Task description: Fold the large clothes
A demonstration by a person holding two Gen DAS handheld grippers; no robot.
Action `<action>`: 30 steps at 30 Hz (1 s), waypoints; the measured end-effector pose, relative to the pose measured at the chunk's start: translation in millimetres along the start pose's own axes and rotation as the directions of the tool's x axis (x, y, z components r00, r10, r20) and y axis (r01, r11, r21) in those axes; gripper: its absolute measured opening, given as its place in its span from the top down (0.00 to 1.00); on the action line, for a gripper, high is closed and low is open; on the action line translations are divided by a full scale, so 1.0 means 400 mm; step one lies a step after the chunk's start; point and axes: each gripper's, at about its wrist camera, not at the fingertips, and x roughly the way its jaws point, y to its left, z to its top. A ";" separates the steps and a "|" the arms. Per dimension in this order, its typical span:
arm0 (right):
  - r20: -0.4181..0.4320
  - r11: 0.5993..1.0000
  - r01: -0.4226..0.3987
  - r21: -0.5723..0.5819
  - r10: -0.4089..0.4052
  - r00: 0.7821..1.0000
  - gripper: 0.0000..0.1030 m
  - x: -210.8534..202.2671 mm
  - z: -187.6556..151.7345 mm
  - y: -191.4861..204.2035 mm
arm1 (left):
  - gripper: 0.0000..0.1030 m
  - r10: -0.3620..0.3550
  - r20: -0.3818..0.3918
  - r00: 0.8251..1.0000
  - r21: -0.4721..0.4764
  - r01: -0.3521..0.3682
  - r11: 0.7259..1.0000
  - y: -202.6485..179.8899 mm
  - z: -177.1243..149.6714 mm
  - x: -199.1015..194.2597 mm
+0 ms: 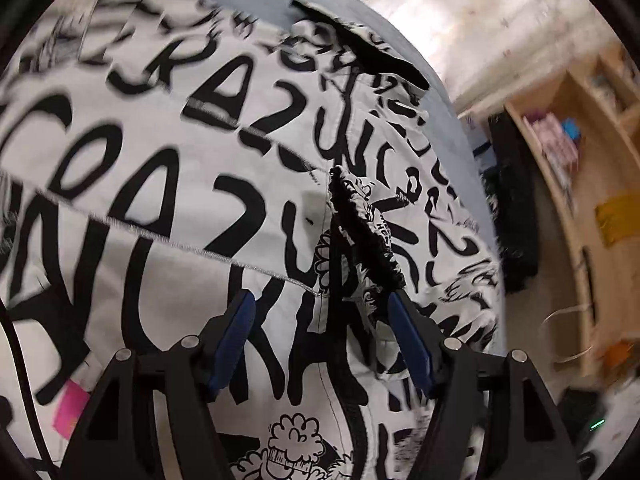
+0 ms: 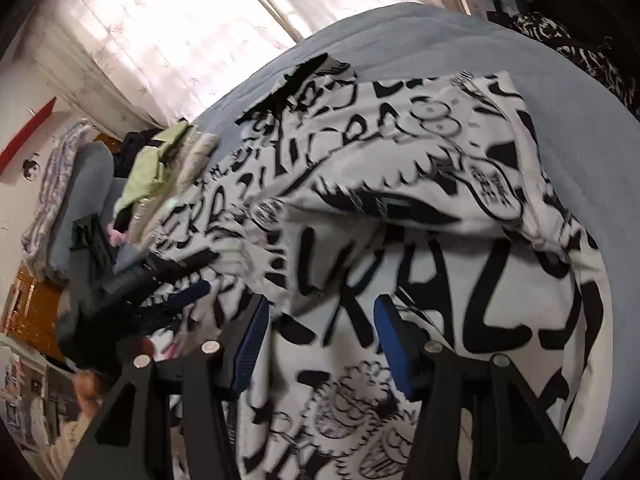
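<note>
Currently, my left gripper [image 1: 322, 340] and right gripper [image 2: 320, 344] hang released. Below: printed garment [image 1: 160, 160], spread mid-bed [image 2: 400, 32].

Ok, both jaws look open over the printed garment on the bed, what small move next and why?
Probably lower the left gripper and close on the black-trimmed edge just ahead. The printed garment lies rumpled on the blue bedsheet, and the right gripper holds nothing.

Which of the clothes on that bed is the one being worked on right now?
The white garment with big black lettering, spread on the blue bed right under both grippers. The others, a pale green piece among them, sit piled at the bed's far edge.
</note>
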 end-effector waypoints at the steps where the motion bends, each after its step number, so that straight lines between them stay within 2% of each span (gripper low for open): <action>1: -0.012 1.000 0.022 -0.001 -0.022 1.000 0.46 0.009 -0.010 -0.008 | 0.34 -0.012 -0.002 1.000 -0.022 0.012 1.000 0.010 0.002 0.003; 5: -0.050 0.999 0.015 0.038 -0.013 0.999 0.46 0.032 -0.037 -0.031 | 0.34 -0.034 -0.008 0.999 -0.062 0.034 0.998 0.026 0.005 0.010; 10: -0.036 0.999 0.029 0.030 -0.028 0.999 0.46 0.030 -0.047 -0.032 | 0.34 -0.091 -0.008 0.996 -0.110 0.089 0.990 0.043 0.011 0.006; 17: -0.040 0.999 0.045 0.020 -0.044 0.998 0.46 0.039 -0.055 -0.031 | 0.34 -0.095 -0.027 0.995 -0.093 0.092 0.991 0.037 0.014 0.011; 23: -0.037 0.998 0.054 0.010 -0.054 0.998 0.46 0.044 -0.059 -0.027 | 0.34 -0.133 -0.090 0.987 -0.040 0.129 0.991 -0.022 0.009 0.070; 26: -0.039 0.998 0.057 0.011 -0.056 0.998 0.46 0.047 -0.061 -0.029 | 0.34 -0.118 -0.124 0.985 -0.004 0.118 0.993 -0.052 0.004 0.112; 27: -0.039 0.998 0.059 0.008 -0.059 0.998 0.46 0.048 -0.061 -0.030 | 0.42 -0.096 -0.125 0.987 0.014 0.099 0.995 -0.065 0.003 0.125; 28: -0.040 0.998 0.062 0.007 -0.061 0.997 0.46 0.050 -0.059 -0.025 | 0.66 -0.058 -0.124 0.991 0.043 0.063 0.997 -0.080 0.003 0.135; 29: -0.045 0.998 0.063 0.007 -0.063 0.997 0.46 0.048 -0.057 -0.024 | 0.78 -0.021 -0.127 0.992 0.069 0.030 0.997 -0.090 0.002 0.144; 30: -0.049 0.998 0.066 0.005 -0.066 0.997 0.46 0.042 -0.052 -0.023 | 0.81 0.033 -0.137 0.990 0.112 -0.017 0.994 -0.109 0.003 0.157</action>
